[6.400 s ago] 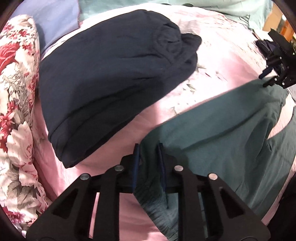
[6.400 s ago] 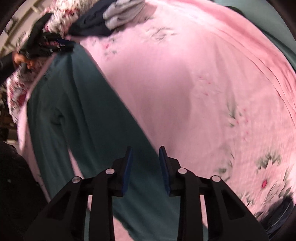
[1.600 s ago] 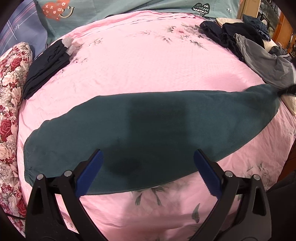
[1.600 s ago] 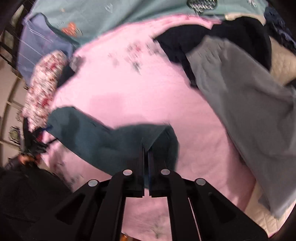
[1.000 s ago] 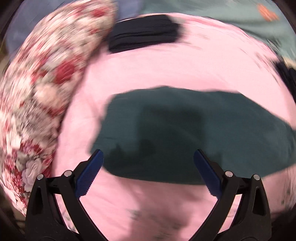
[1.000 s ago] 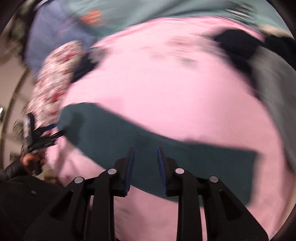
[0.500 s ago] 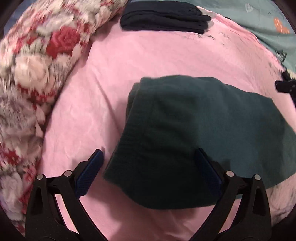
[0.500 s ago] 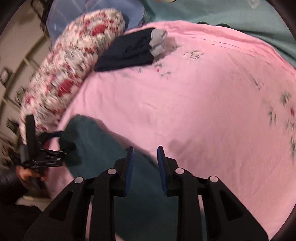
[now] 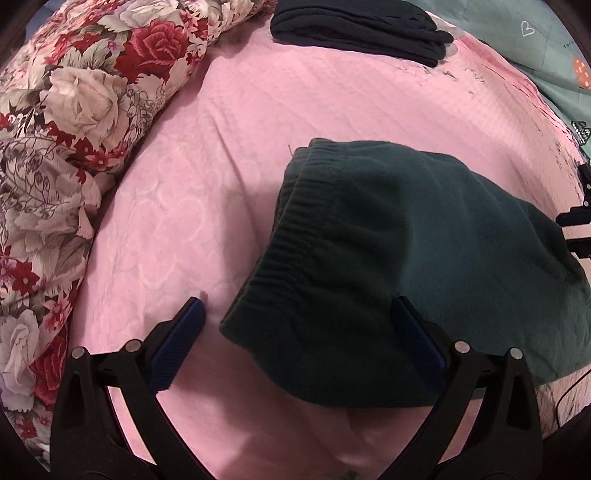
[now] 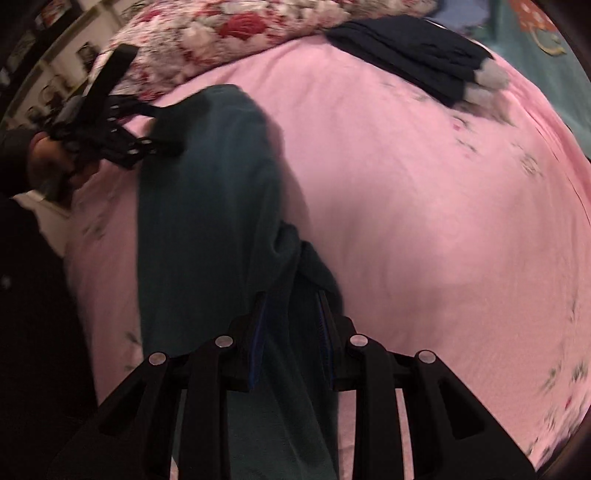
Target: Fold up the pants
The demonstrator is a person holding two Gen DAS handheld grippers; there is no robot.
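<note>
The dark teal pants (image 9: 388, 251) lie on the pink bedspread (image 9: 258, 122), elastic waistband (image 9: 295, 206) toward the left. My left gripper (image 9: 295, 314) is wide open, its jaws straddling the near waistband corner. In the right wrist view the pants (image 10: 207, 192) run from the far left down to my right gripper (image 10: 290, 299), whose jaws stand a little apart with a fold of the teal fabric between them. The left gripper also shows in the right wrist view (image 10: 159, 125), at the waistband end.
A floral red-and-white pillow (image 9: 62, 129) lies along the bed's left side. A folded stack of dark navy clothes (image 9: 358, 26) sits at the far end; it also shows in the right wrist view (image 10: 413, 55). A teal sheet (image 9: 535, 44) lies beyond.
The left gripper has come down closer to the waistband corner. The right gripper has come down onto the pants, with teal fabric now between its jaws.
</note>
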